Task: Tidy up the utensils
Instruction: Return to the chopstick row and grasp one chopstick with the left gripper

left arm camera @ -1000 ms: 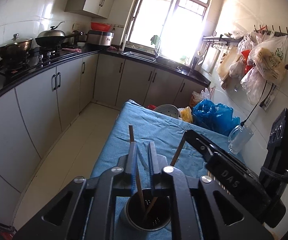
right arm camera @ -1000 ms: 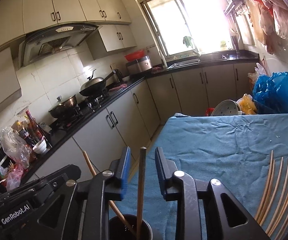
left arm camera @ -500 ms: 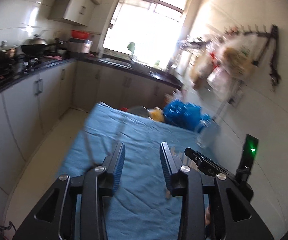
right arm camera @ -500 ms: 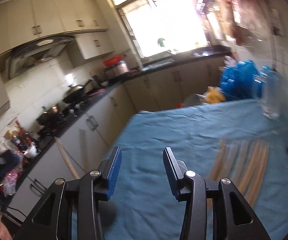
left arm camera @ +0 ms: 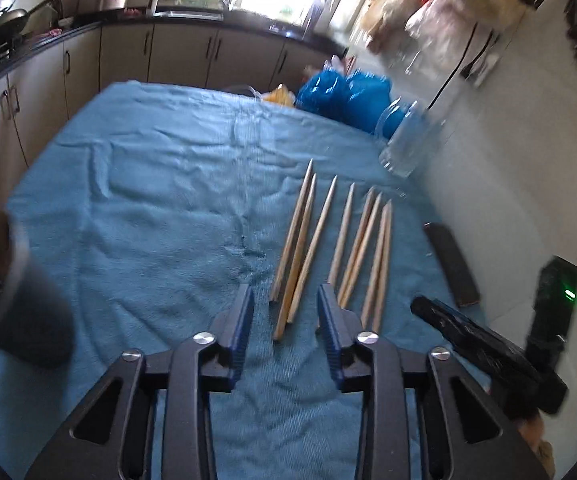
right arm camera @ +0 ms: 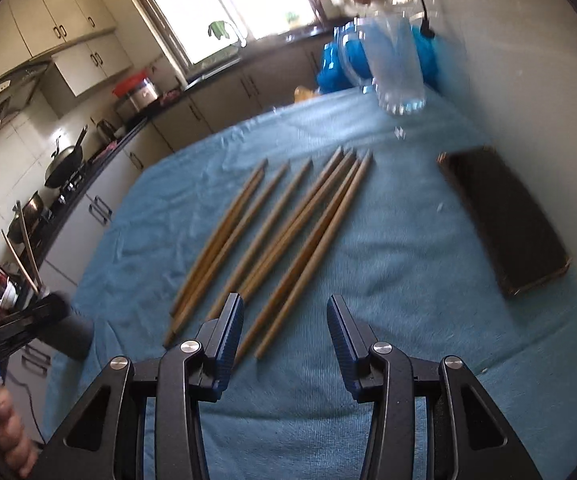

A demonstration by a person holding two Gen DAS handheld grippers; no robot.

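Several wooden chopsticks (left arm camera: pixel 320 240) lie side by side on the blue towel (left arm camera: pixel 148 200). My left gripper (left arm camera: pixel 284 300) hovers over their near ends, jaws closing, pads touching nothing; the leftmost sticks' ends show between its fingers. My right gripper (right arm camera: pixel 285 308) stands open above the near ends of the same chopsticks (right arm camera: pixel 288 220), nothing pressed. A dark round holder (left arm camera: pixel 12 300) sits at the towel's left edge; in the right wrist view this holder (right arm camera: pixel 68 332) has two chopsticks (right arm camera: pixel 24 248) standing in it.
A glass mug (left arm camera: pixel 412 140) stands at the far right by the wall, blue bags (left arm camera: pixel 344 96) behind it. A dark flat case (right arm camera: pixel 504 220) lies right of the chopsticks. A hand (right arm camera: pixel 8 432) holds the left gripper's body (right arm camera: pixel 8 328). Kitchen counters run along the left.
Both grippers let go of the chopsticks they held over the holder, opened, and swung right and down to the row on the towel. The holder now lies off to the left.
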